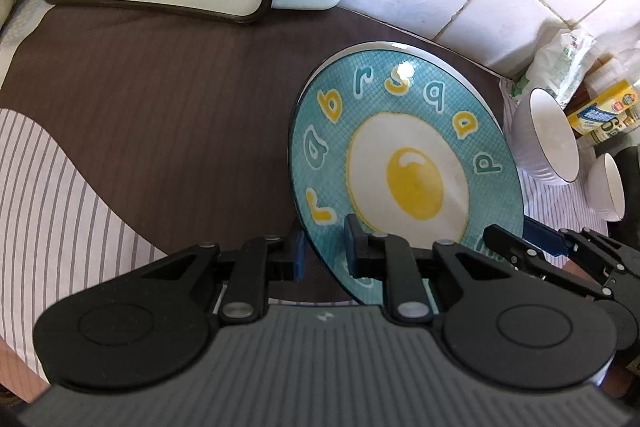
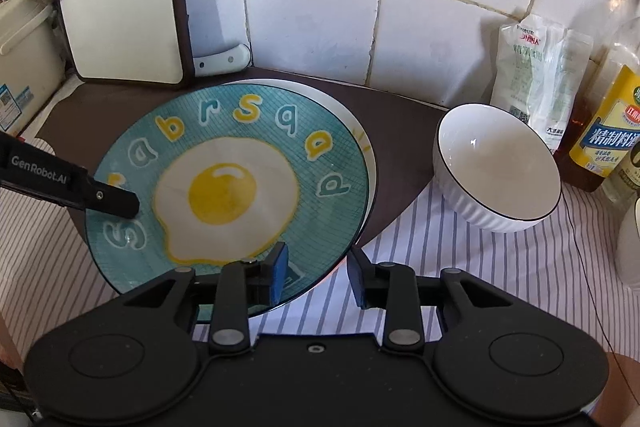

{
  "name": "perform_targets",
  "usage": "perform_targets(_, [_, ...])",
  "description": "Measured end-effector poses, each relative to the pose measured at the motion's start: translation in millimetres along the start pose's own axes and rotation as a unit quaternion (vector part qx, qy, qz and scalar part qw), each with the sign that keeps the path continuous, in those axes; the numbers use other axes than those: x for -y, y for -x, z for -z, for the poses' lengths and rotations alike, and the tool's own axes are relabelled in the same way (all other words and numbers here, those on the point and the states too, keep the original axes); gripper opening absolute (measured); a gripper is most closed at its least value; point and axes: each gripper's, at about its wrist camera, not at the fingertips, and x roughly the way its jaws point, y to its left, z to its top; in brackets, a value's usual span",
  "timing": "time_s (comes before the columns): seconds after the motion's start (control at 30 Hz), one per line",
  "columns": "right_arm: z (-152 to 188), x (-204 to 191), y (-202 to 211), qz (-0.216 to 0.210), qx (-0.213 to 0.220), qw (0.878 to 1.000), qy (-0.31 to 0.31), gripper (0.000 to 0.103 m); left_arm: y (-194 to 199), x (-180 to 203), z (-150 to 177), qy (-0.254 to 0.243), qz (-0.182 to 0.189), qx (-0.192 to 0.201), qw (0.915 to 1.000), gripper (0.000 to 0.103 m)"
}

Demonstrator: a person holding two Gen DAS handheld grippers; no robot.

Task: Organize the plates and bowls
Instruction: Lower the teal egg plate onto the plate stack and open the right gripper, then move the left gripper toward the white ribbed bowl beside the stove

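Egg plate (image 2: 240, 183) lay on a white plate (image 2: 362, 143) on the surface; both tools, left (image 1: 323, 253) and right (image 2: 318, 273), straddled its rim, open. Two bowls (image 2: 496, 167) remained unstacked.

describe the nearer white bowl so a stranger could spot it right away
Start at the white tiled wall, then drop to the striped cloth right of the fried-egg plate. The white ribbed bowl sits there tilted, with a thin dark rim line.
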Motion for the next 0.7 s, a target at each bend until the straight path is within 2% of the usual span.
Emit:
perform_targets(0.17, [3.1, -2.1, -0.8, 0.007, 0.020, 0.999, 0.024, 0.039, -0.1, 4.3, 4.9, 0.006, -0.014, 0.006, 0.9999, 0.017])
perform_targets(0.4, [8.6, 12.9, 21.4, -0.001, 0.047, 0.999, 0.002, 0.039, 6.9, 21.1, 12.3, 0.001, -0.049, 0.002, 0.9988, 0.018])
perform_targets(0.63, [22.5, 37.1, 62.1, -0.068, 0.074, 0.994, -0.051, 0.042, 48.6, 47.0, 24.3, -0.026, -0.049, 0.017, 0.9983, 0.020])
perform_targets(0.7, [26.2, 40.2, 76.2, -0.077, 0.088, 0.992, -0.054, 0.045, 62.7, 57.9, 29.6, -0.040, -0.050, 0.024, 0.9977, 0.026])
